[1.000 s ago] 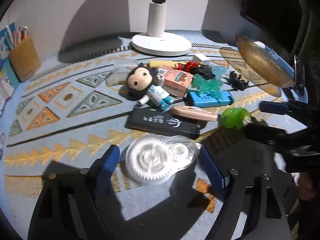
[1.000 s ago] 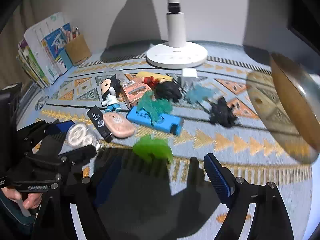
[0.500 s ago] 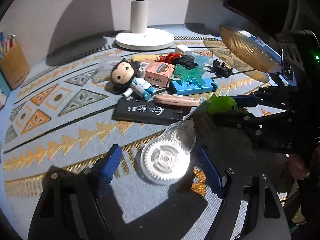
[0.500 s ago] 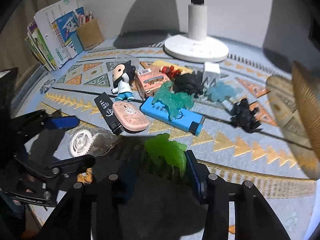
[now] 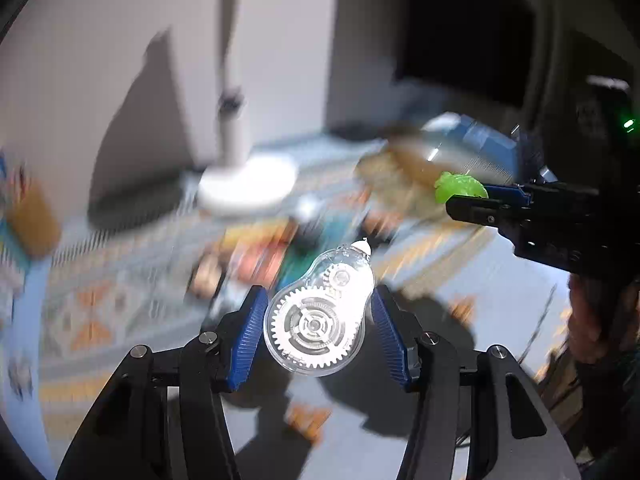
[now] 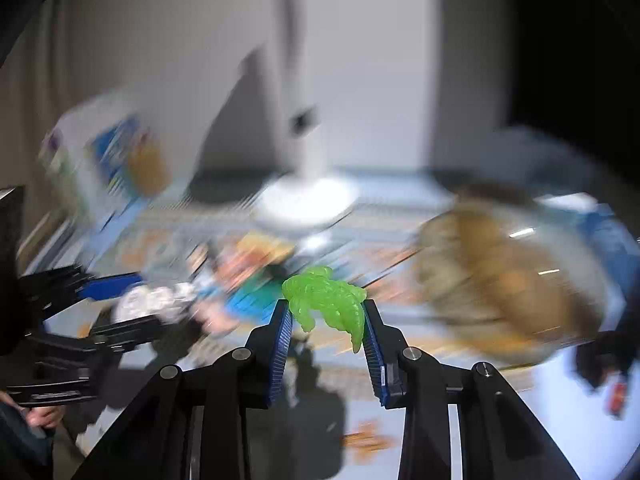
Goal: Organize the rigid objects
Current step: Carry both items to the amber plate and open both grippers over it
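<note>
Left gripper point(image 5: 318, 320) has just been closing: jaws now clamp the clear gear-wheel tape dispenser point(image 5: 316, 326), lifted off the table. Right gripper point(image 6: 326, 316) too, jaws narrowed, pinching the green toy point(image 6: 326, 304) aloft.

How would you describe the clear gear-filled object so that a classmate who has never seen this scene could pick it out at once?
Find the white lamp base at the back of the patterned mat. Nearer the camera, the left gripper has its blue jaws closed on the correction tape dispenser, lifted off the mat. It is a see-through, pear-shaped shell with white toothed wheels inside, unlike the solid green toy in the right gripper.
</note>
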{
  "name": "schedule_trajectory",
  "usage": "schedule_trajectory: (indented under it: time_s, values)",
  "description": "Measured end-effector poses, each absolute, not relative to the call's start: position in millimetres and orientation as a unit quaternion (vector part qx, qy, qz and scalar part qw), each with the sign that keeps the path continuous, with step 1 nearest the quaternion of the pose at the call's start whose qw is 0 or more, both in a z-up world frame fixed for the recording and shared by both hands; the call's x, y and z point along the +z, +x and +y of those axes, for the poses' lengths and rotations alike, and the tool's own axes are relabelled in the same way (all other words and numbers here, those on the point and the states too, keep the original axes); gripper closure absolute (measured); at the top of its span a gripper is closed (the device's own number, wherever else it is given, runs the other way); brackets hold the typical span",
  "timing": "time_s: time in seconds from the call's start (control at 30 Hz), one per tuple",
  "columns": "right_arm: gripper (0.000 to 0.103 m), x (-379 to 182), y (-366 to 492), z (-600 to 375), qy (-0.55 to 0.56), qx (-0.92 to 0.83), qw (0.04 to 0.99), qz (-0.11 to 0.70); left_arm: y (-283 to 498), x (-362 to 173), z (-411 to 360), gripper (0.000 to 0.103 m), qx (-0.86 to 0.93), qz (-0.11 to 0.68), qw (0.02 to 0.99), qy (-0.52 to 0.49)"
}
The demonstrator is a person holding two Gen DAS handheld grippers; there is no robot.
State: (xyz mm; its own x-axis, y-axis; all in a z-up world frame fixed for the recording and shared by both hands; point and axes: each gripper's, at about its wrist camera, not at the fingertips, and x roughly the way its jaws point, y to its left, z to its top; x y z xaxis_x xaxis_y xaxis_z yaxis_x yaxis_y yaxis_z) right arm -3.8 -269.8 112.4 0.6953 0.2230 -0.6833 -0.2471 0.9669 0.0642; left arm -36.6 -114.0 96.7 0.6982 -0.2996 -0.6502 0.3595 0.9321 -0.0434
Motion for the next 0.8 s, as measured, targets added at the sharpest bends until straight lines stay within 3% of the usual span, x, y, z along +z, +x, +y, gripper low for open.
schedule_trajectory:
  time_s: [0.1, 0.23, 0.5, 0.73, 0.8]
  values:
    - [0.069, 136.3, 7.5, -315.5, -0.019, 0.035, 0.938, 0.343, -17.7, 130.7, -155.3, 0.052, -0.208, 0.307, 0.927, 0.057]
    - [0.069, 126.4, 36.6, -370.0, 0.025, -0.035, 0.925, 0.378, 23.7, 142.6, -223.0, 0.052, -0.259, 0.298, 0.917, 0.061]
    - [0.069, 84.3, 67.4, -424.1, 0.074, -0.056, 0.897, 0.431, 93.9, 93.2, -310.7, 0.052, -0.273, 0.364, 0.888, 0.074]
    - [0.069, 66.9, 70.1, -436.9, 0.066, -0.045, 0.889, 0.451, 112.2, 69.5, -325.8, 0.051, -0.260, 0.390, 0.881, 0.066]
    - [0.067, 63.3, 72.5, -442.7, 0.075, -0.041, 0.889, 0.449, 114.5, 71.5, -323.4, 0.045, -0.263, 0.385, 0.883, 0.056]
